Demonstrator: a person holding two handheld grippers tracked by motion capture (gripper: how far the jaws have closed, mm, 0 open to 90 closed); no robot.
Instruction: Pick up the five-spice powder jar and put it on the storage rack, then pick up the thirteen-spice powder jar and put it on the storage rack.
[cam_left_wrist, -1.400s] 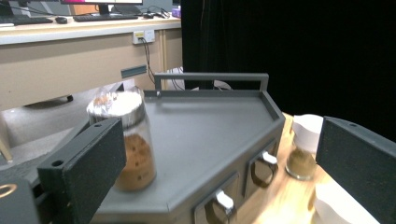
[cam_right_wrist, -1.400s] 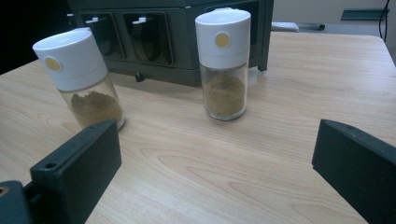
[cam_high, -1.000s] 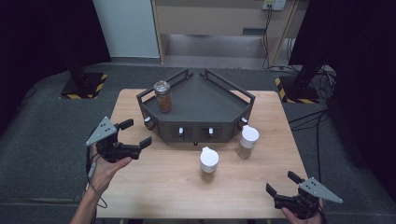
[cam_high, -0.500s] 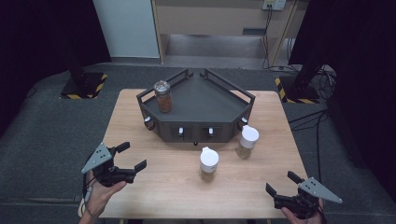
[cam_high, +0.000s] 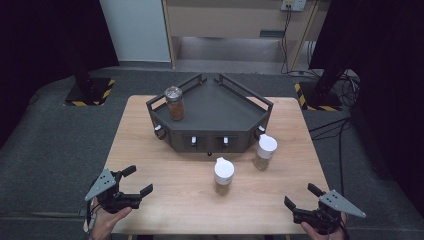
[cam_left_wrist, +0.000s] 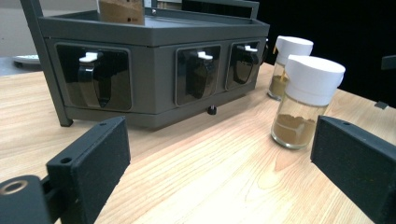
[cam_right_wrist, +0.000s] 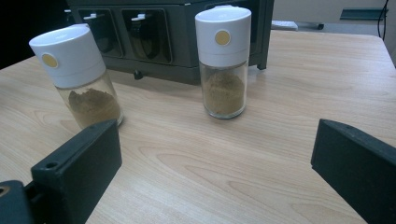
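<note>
A dark grey three-sided rack (cam_high: 235, 107) stands at the back middle of the wooden table (cam_high: 150, 150). A metal-lidded jar (cam_high: 174, 102) of brown powder sits on the rack's left corner. Two white-capped spice jars stand in front of the rack, one in the middle (cam_high: 223, 176) and one to its right (cam_high: 265, 151). My left gripper (cam_high: 138, 180) hovers low over the front left corner. It is open, its jaws have just been closing a little, and nothing is between them. My right gripper (cam_high: 302, 196) is open and empty at the front right. The left gripper view shows both jars (cam_left_wrist: 306, 100) (cam_left_wrist: 289, 65) ahead to the right.
The rack's front (cam_left_wrist: 154, 60) has several dark windows with white-tipped levers. In the right gripper view the two jars (cam_right_wrist: 79, 74) (cam_right_wrist: 223, 60) stand before the rack (cam_right_wrist: 173, 28). Bare wood lies between the grippers. Dark floor and black stands surround the table.
My left gripper has dropped and drawn back toward the table's front left corner. The right gripper and the jars have stayed where they were.
</note>
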